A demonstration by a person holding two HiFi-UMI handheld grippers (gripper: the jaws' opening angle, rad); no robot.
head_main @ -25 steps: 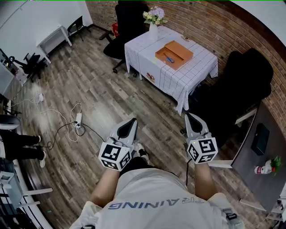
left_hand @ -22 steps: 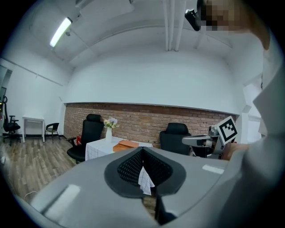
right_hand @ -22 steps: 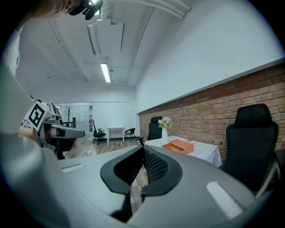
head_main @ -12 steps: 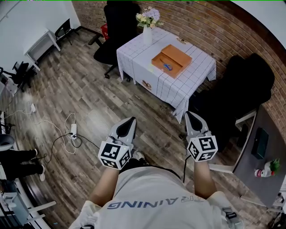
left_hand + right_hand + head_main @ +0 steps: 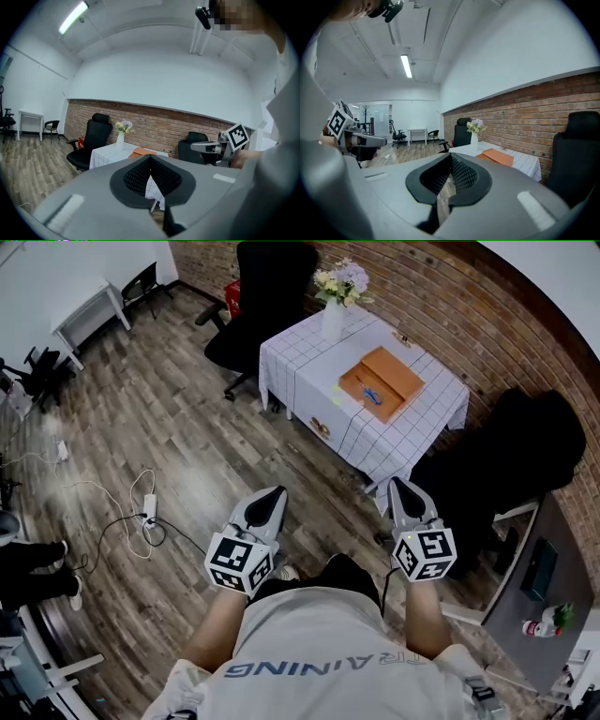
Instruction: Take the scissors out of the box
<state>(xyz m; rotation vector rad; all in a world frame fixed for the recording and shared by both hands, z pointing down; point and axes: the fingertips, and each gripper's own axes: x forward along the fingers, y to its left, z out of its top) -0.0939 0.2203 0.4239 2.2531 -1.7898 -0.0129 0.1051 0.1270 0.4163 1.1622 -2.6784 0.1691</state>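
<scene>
An open orange box [image 5: 381,382] lies on a table with a white checked cloth [image 5: 309,371], far ahead of me. Blue-handled scissors [image 5: 371,394] lie inside the box. Both grippers are held level in front of my body, well short of the table. My left gripper [image 5: 270,499] is shut with nothing between its jaws, and my right gripper [image 5: 403,491] is shut and empty too. The box [image 5: 143,152] shows past the left gripper [image 5: 151,160] in its own view, and the box [image 5: 499,156] lies right of the right gripper [image 5: 451,160] in that view.
A white vase of flowers [image 5: 335,307] stands at the table's far corner. Black office chairs [image 5: 262,287] stand behind and to the right of the table [image 5: 525,446]. A power strip with cables [image 5: 145,512] lies on the wood floor at left. A brick wall [image 5: 441,296] runs behind.
I have walked toward the table with both grippers held in front; the table and box now sit a little further right and lower in the head view. Both grippers stay shut.
</scene>
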